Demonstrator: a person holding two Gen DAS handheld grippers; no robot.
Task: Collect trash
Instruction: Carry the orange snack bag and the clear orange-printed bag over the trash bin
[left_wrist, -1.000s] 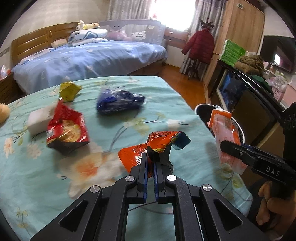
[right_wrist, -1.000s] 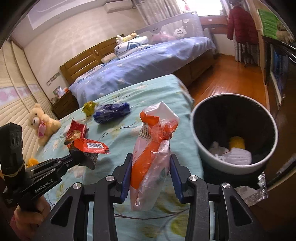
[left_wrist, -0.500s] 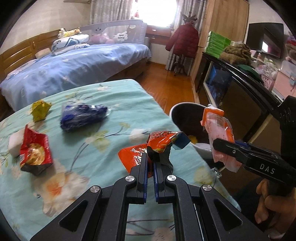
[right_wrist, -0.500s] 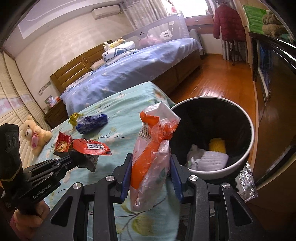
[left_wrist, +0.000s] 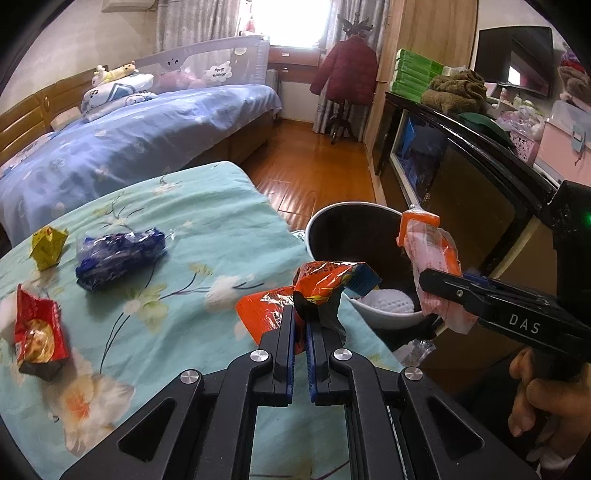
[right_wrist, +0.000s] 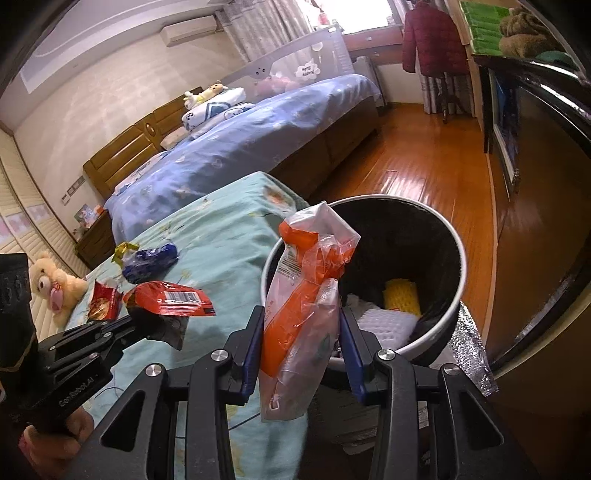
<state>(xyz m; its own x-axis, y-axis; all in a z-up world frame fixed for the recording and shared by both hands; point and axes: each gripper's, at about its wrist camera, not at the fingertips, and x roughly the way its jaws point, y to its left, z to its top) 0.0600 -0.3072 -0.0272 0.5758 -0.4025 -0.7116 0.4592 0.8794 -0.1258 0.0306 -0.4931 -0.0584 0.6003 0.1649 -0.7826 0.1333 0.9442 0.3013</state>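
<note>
My left gripper (left_wrist: 300, 321) is shut on a crumpled red-orange snack wrapper (left_wrist: 321, 282), held at the bed's edge beside the bin; it also shows in the right wrist view (right_wrist: 168, 299). My right gripper (right_wrist: 301, 328) is shut on an orange-and-clear plastic bag (right_wrist: 303, 295), which hangs over the near rim of the round white bin (right_wrist: 452, 314). From the left wrist view the bag (left_wrist: 430, 266) is above the bin (left_wrist: 325, 221). The bin holds white and yellow trash (right_wrist: 400, 295).
On the teal floral bedspread (left_wrist: 207, 229) lie a blue wrapper (left_wrist: 118, 254), a yellow wrapper (left_wrist: 48, 245) and a red snack packet (left_wrist: 37, 332). A teddy bear (right_wrist: 51, 284) sits at the far left. A dark cabinet (left_wrist: 461, 173) stands right of the bin. A foil scrap (right_wrist: 471, 350) lies by the bin.
Both grippers have moved right toward the bin with their wrappers. The orange bag now hangs over the bin's rim, and the bin fills more of both views.
</note>
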